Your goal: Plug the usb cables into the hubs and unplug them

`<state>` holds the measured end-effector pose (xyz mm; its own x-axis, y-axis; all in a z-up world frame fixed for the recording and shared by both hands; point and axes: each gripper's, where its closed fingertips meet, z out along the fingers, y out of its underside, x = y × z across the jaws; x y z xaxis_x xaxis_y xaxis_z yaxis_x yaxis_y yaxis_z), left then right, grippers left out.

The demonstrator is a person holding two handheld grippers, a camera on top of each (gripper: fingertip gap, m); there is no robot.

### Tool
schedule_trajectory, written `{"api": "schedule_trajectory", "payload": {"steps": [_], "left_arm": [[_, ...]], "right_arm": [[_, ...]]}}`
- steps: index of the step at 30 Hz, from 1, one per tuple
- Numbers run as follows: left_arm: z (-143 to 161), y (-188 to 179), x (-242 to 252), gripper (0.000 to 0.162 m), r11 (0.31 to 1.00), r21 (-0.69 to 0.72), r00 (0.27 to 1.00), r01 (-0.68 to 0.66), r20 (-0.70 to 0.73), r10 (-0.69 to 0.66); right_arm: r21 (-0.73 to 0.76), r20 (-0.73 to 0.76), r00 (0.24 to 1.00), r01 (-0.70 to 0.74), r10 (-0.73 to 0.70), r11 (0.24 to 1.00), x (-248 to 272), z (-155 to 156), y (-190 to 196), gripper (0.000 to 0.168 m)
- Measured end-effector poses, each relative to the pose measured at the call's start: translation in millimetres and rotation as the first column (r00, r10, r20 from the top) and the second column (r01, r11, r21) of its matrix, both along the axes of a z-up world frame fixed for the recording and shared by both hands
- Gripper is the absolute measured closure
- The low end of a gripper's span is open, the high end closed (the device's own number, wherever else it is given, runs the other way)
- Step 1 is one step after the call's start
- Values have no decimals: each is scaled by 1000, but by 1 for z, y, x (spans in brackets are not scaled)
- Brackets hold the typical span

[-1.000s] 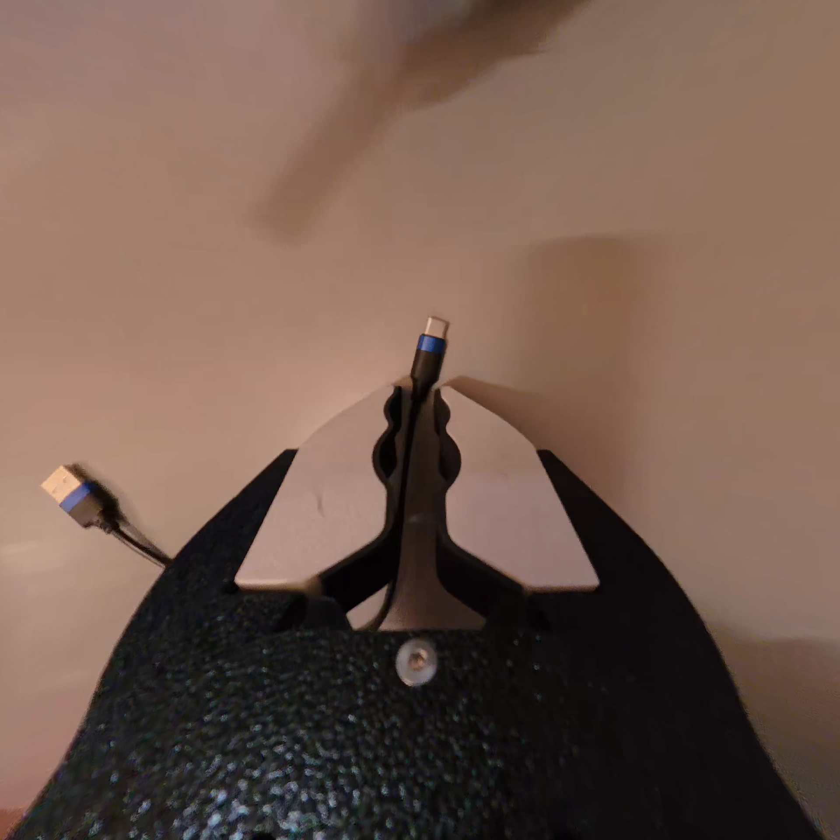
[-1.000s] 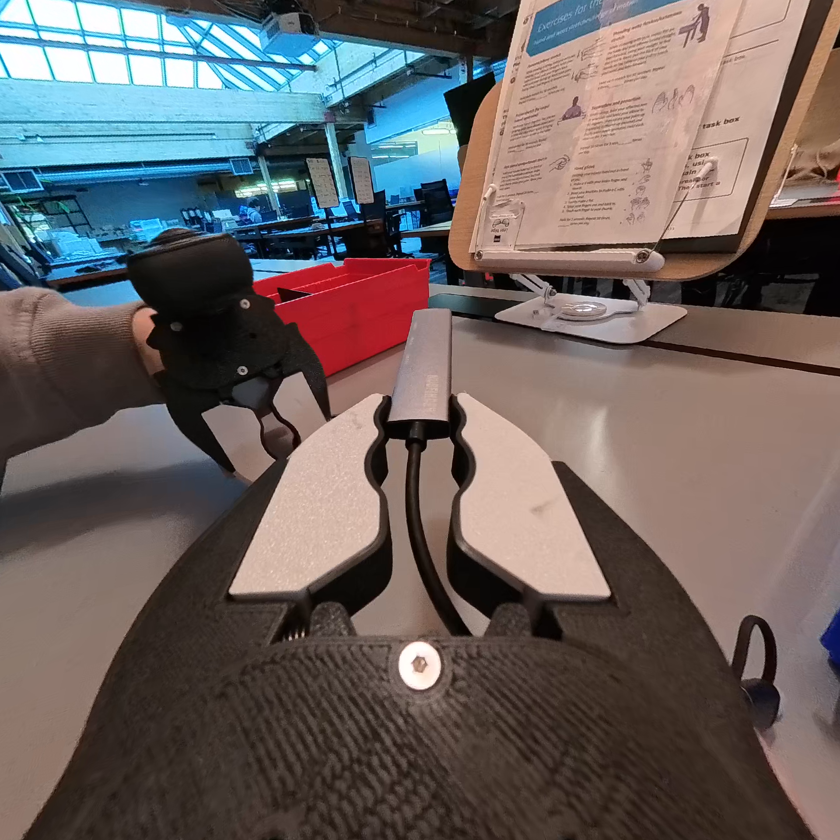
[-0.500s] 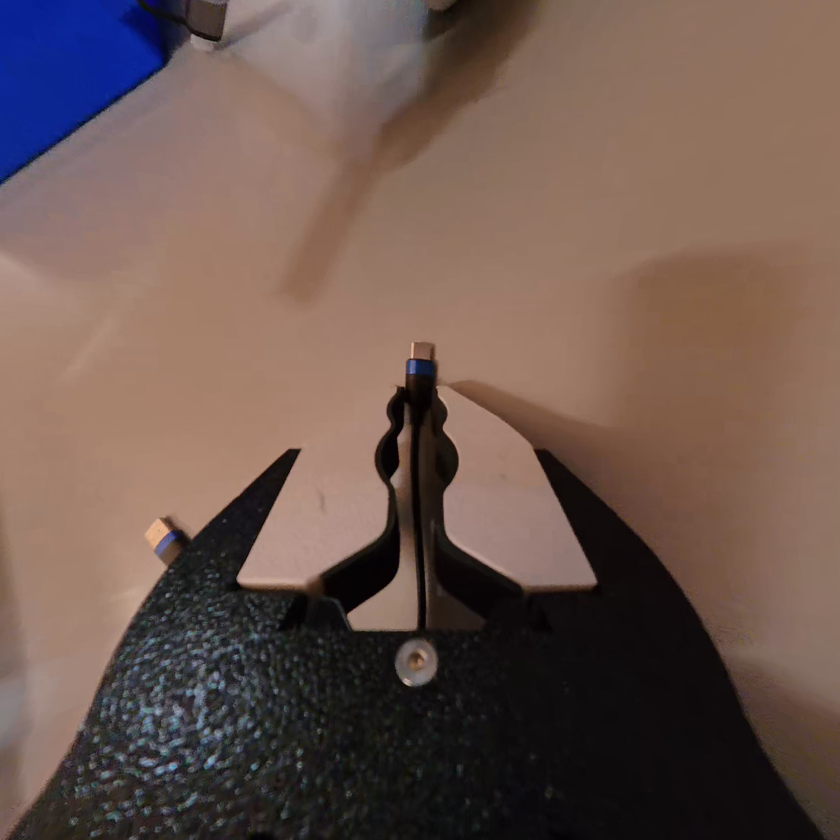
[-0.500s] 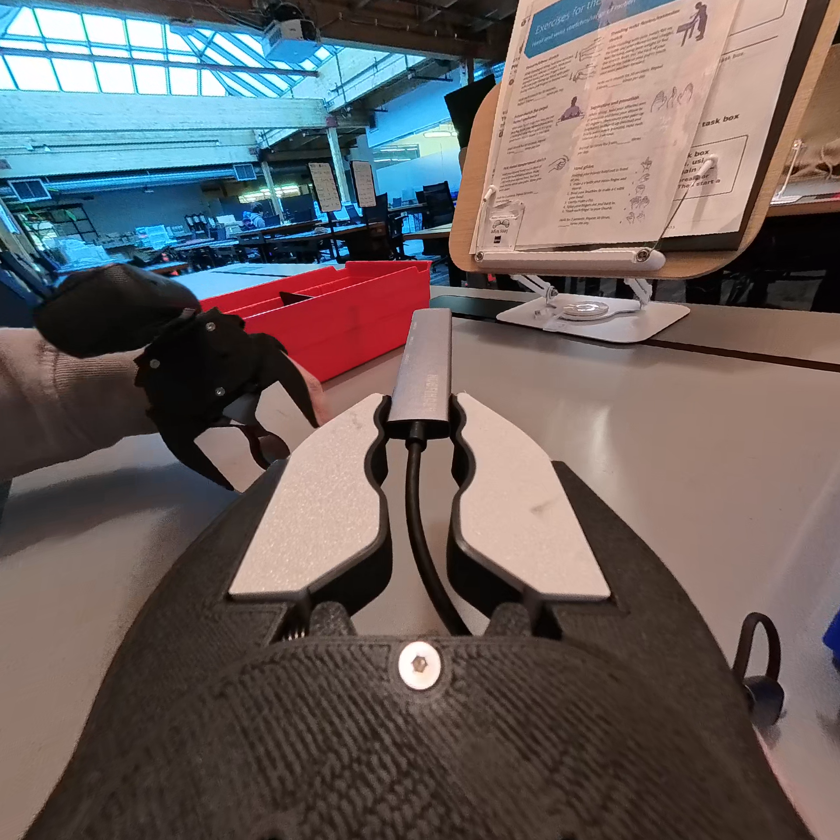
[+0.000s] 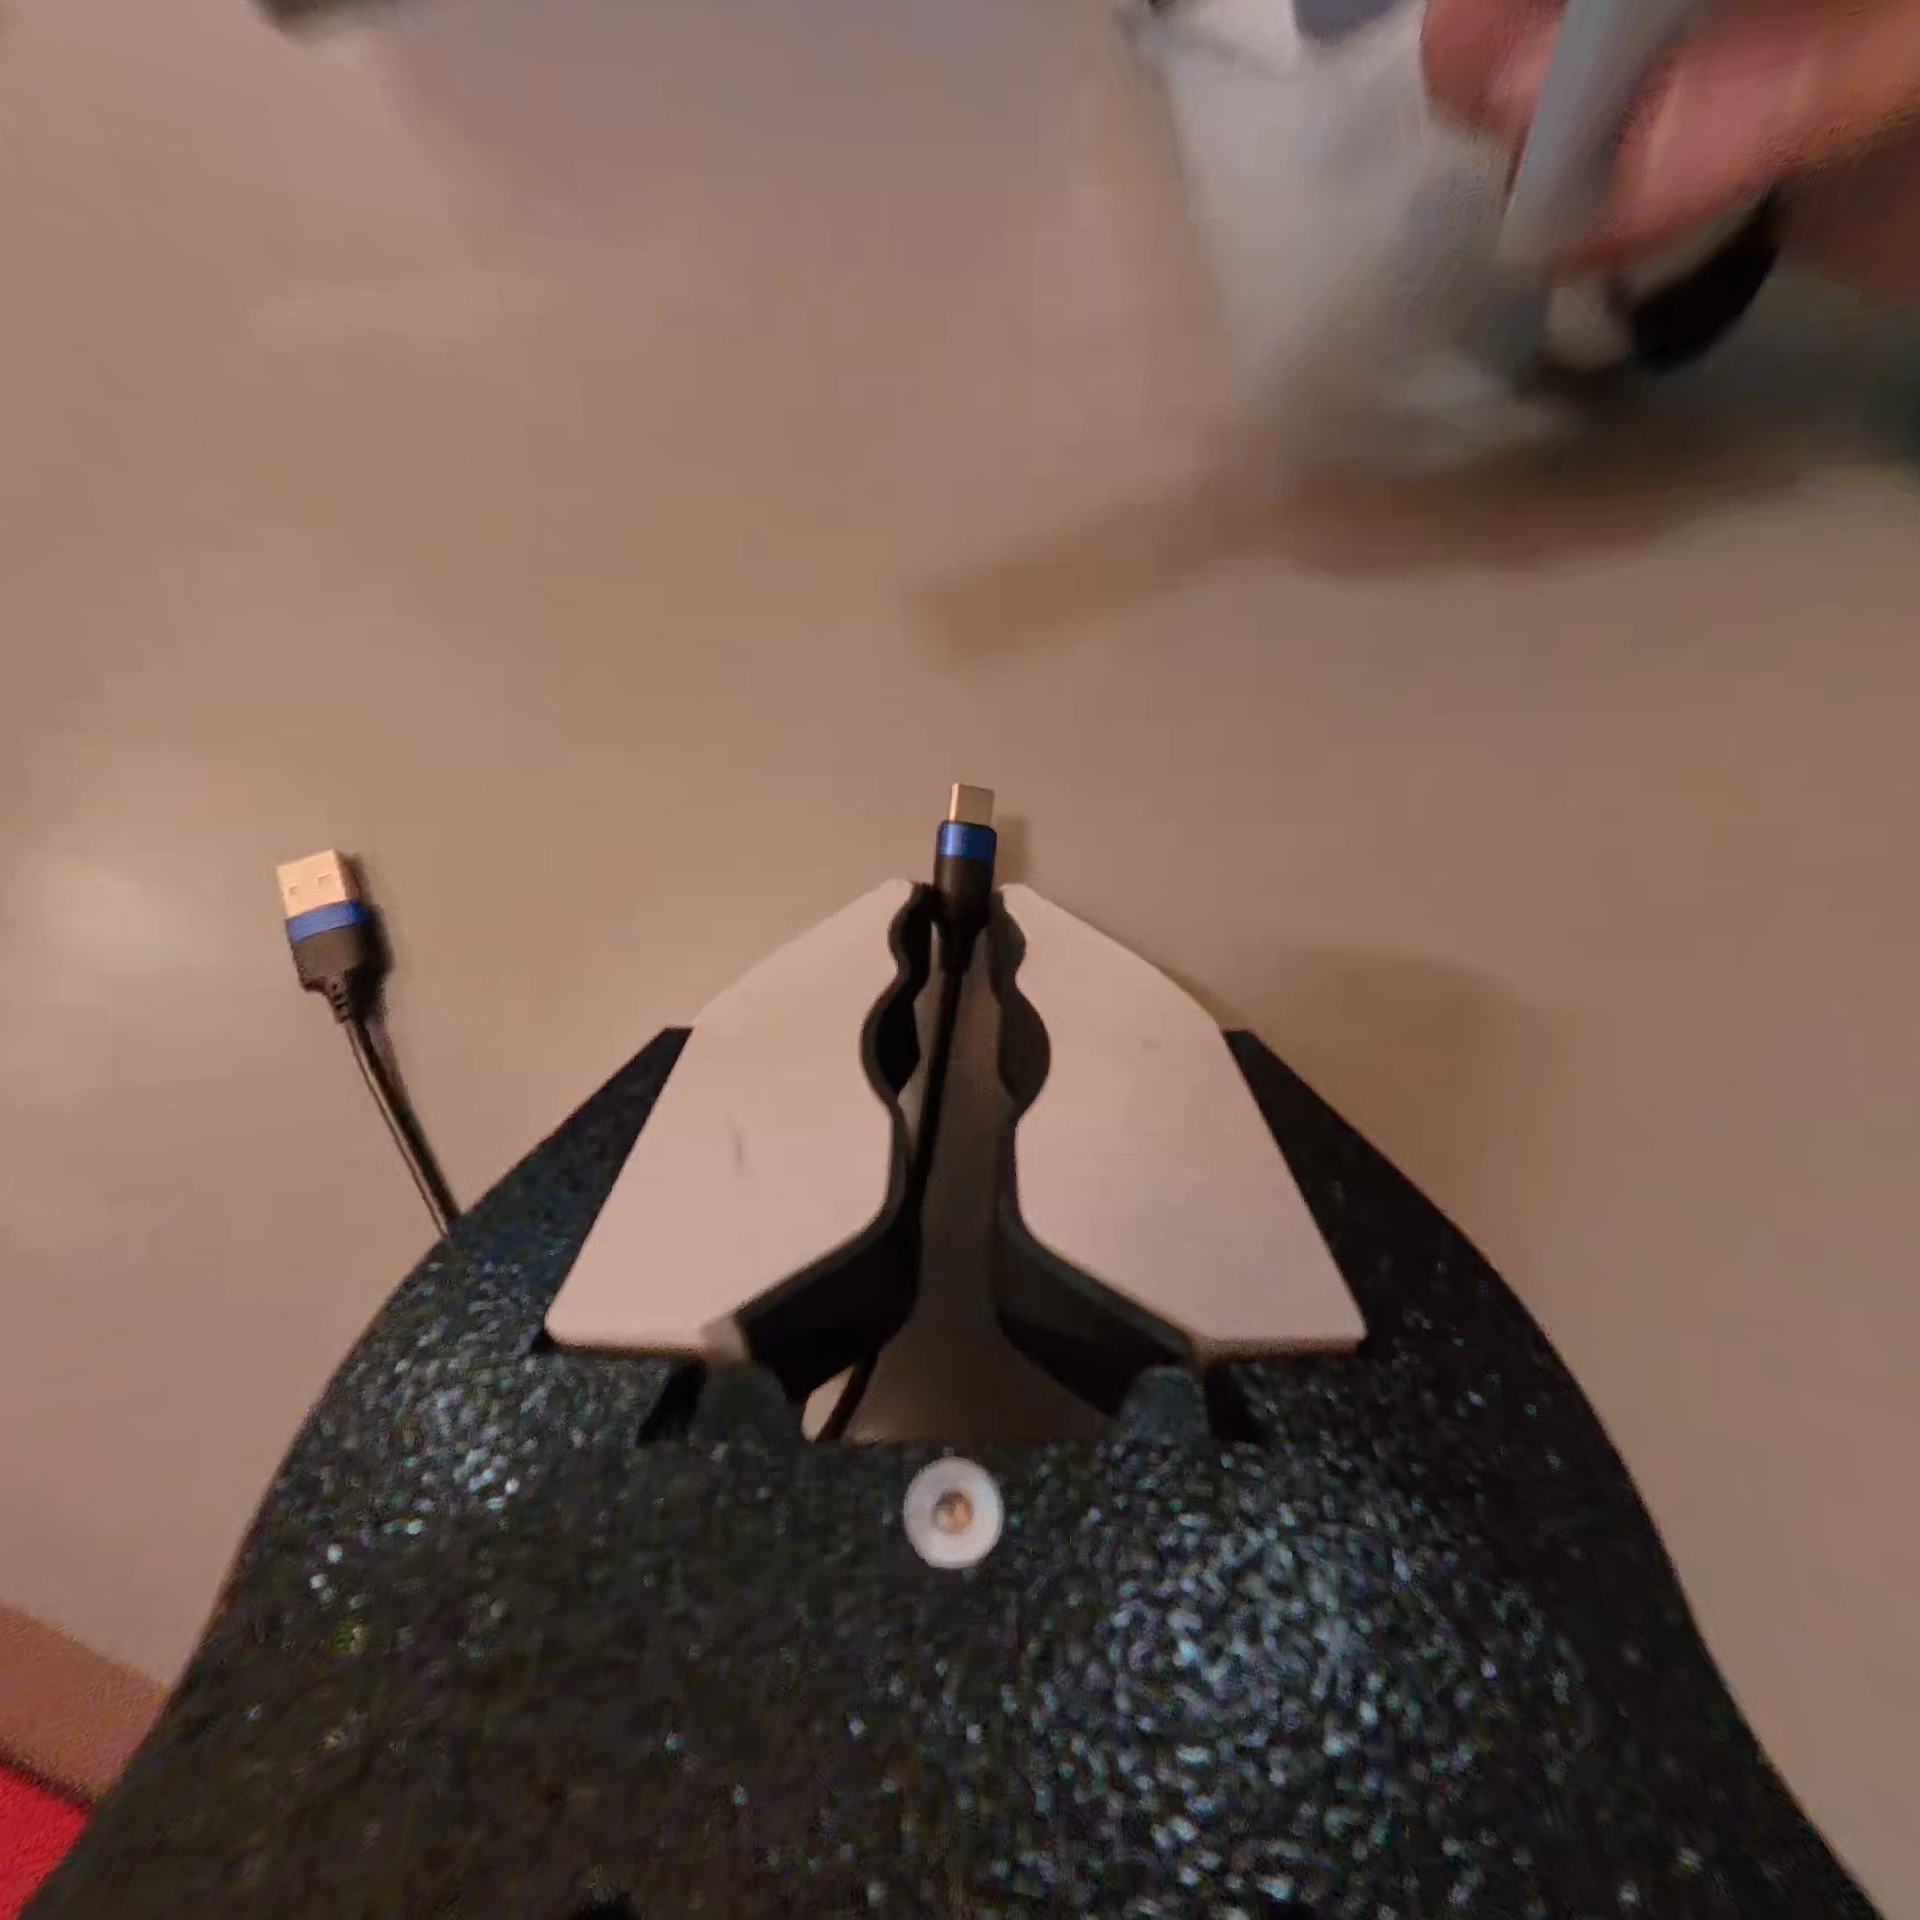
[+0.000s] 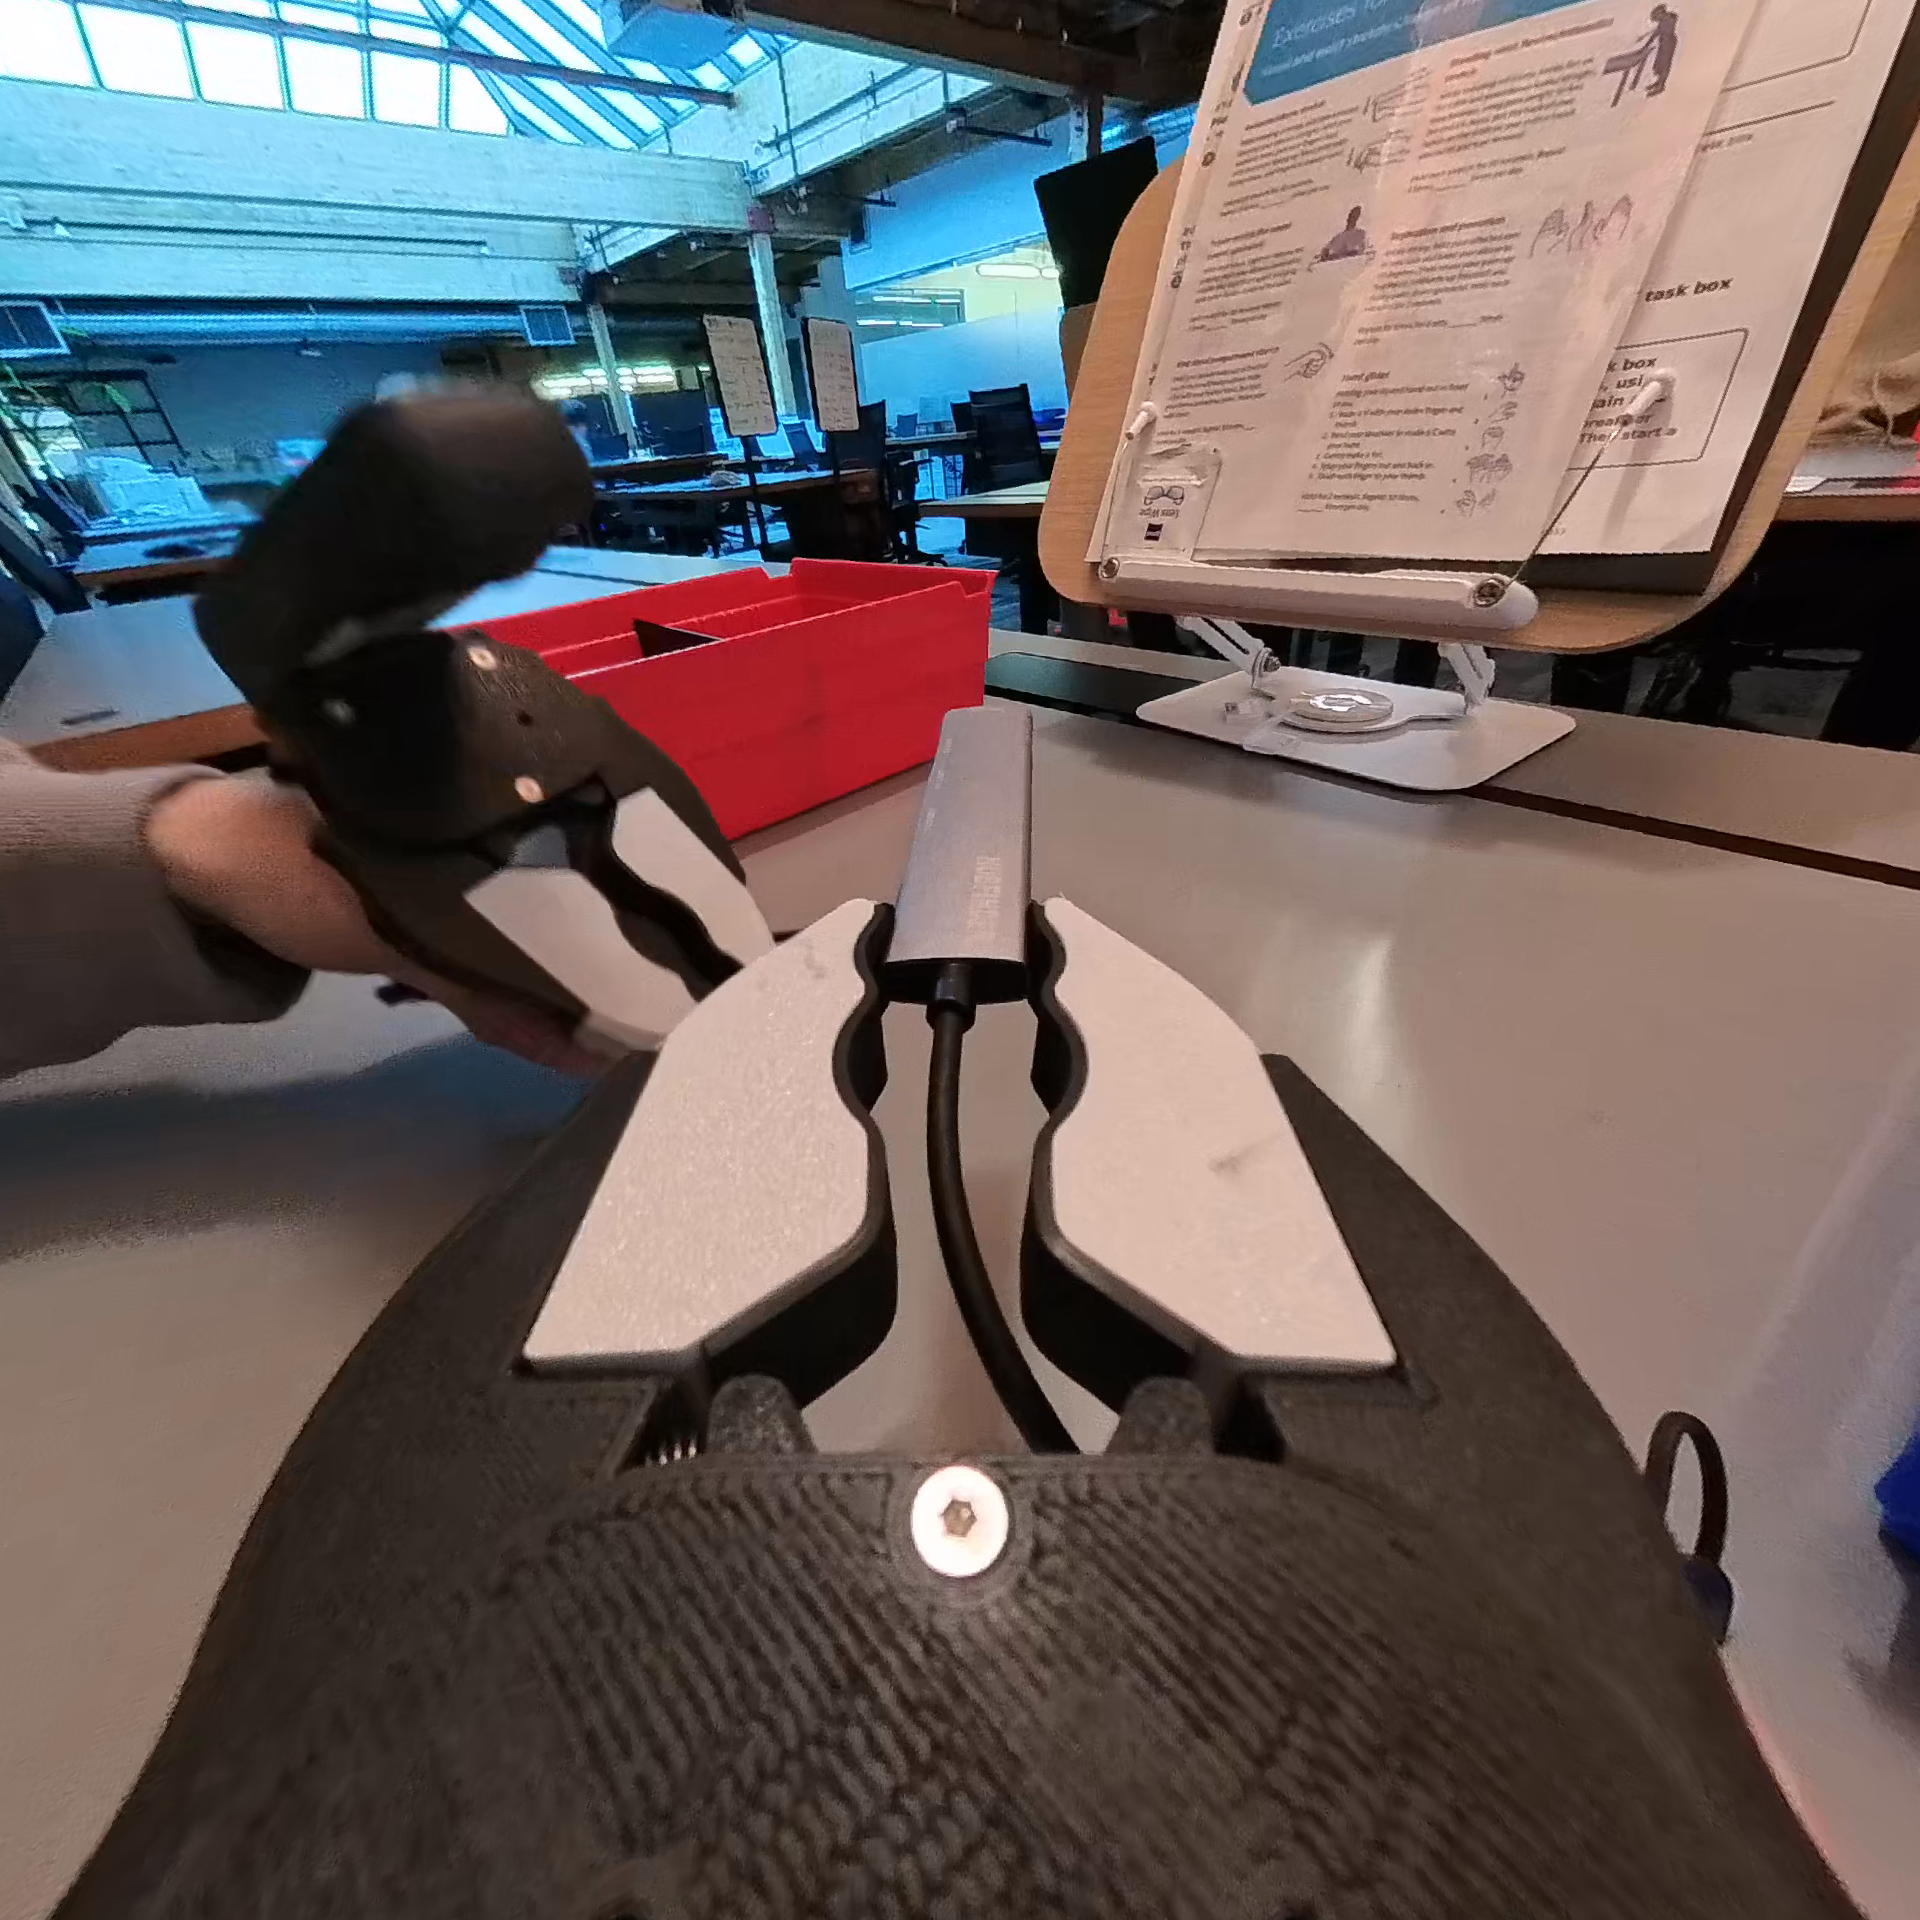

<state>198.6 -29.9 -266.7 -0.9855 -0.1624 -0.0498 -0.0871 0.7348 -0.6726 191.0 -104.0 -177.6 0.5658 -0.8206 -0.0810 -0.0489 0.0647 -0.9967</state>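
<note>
Between left fingers (image 5: 961,894), a pinched USB-C plug (image 5: 964,842); right view alone shows fingers (image 6: 956,914) clamping the hub (image 6: 971,842)

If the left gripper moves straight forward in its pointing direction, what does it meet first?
Probably the bare table: the left gripper, shut on the small cable plug, points down at it. Nothing else lies ahead; depth is unclear.

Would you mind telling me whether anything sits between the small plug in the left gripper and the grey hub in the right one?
Nothing visible does. The left gripper is shut on the small plug, the right gripper on the grey hub; only bare table shows ahead of the plug. The hub's ports cannot be seen.
</note>
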Motion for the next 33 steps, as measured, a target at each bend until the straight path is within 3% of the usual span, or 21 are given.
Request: {"api": "schedule_trajectory", "payload": {"steps": [4,7,11,33], "left_arm": [[46,-14,-8,152,981,-128,972,-146,-204,118],[61,-22,-9,152,972,-138,957,-191,-248,153],[70,-34,-18,152,961,-166,902,-221,-408,137],[81,-38,-10,153,956,-157,930,-247,-316,188]], "right_arm": [[-12,-2,1000,5,-5,1000,1,-1,1,144],[-19,4,1000,7,-7,1000,0,-1,1,144],[-15,12,1000,8,-8,1000,0,0,1,144],[-167,55,997,60,-51,984,1,-6,11,144]]}}
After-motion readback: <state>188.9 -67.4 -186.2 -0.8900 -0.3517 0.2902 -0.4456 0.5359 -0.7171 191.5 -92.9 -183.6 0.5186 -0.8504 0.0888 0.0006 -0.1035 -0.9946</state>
